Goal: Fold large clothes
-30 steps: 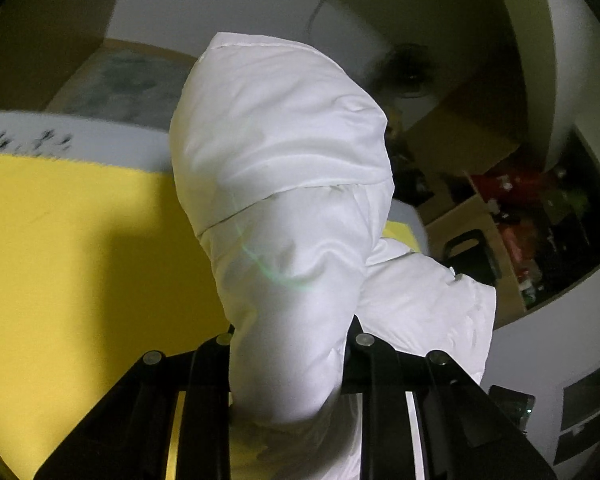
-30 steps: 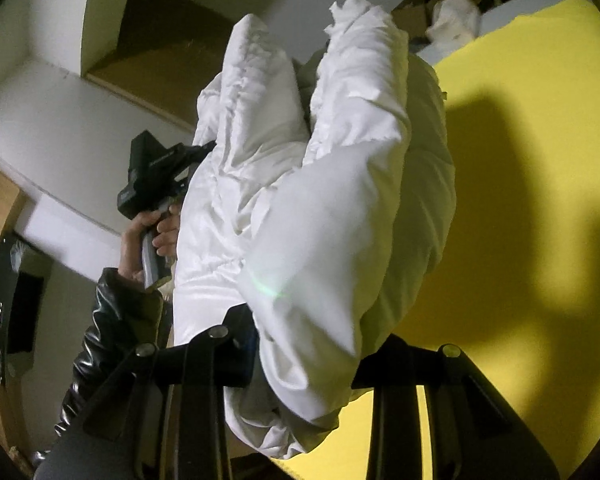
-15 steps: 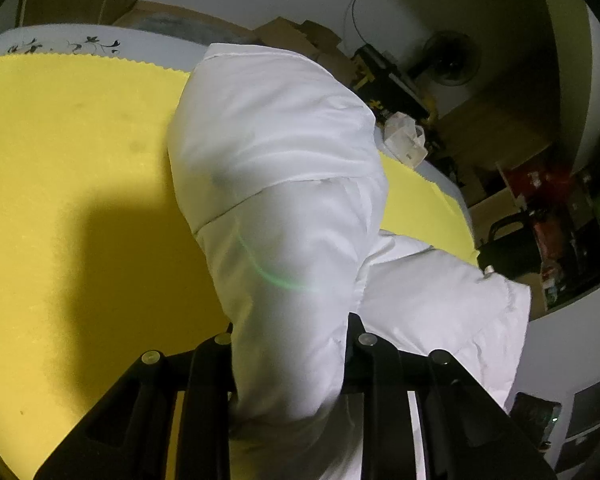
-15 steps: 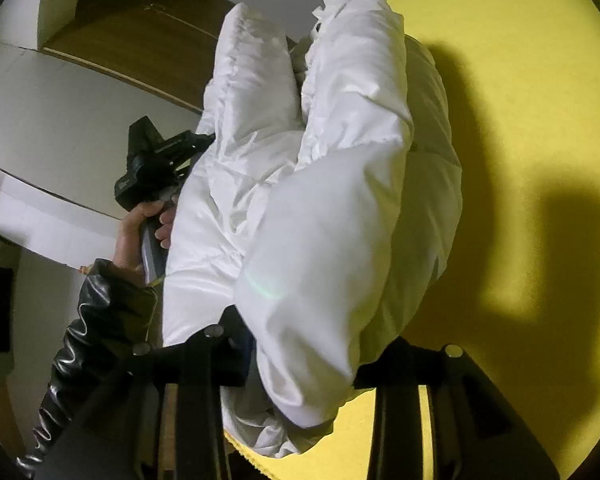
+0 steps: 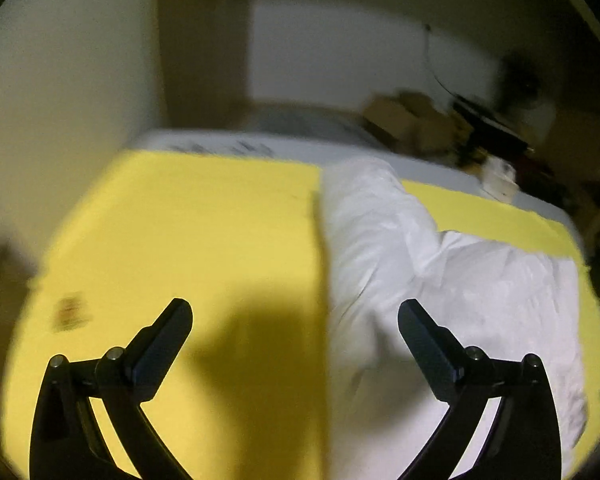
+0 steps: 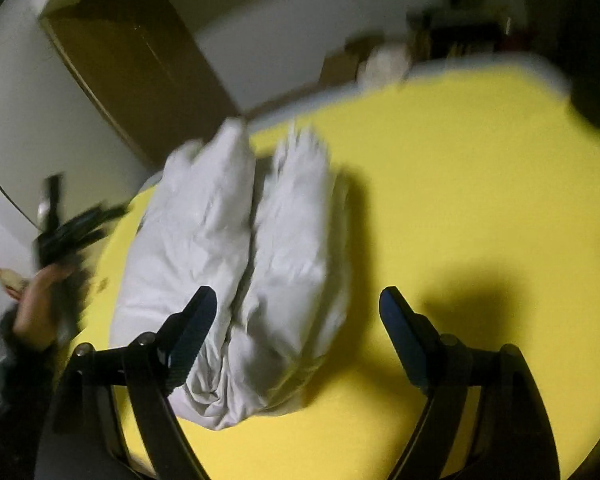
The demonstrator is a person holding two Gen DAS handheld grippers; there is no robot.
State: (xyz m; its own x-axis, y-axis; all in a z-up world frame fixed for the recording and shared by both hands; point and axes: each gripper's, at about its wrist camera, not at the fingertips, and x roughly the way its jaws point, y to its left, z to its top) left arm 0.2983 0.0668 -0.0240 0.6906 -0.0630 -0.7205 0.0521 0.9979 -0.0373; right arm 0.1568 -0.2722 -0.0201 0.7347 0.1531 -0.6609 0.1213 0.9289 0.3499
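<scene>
White puffy jacket — plain, no print, greyish in the shaded folds. Yellow cloth under it — uniform bright yellow, with a small brownish stain near its left edge in the left wrist view. Surface beyond the cloth's far edge: pale grey-white with a dark scribbled pattern. Left hand-held gripper and right hand-held gripper: black fingers. Door: brown wood. Walls: off-white. Sleeve: dark, glossy.
</scene>
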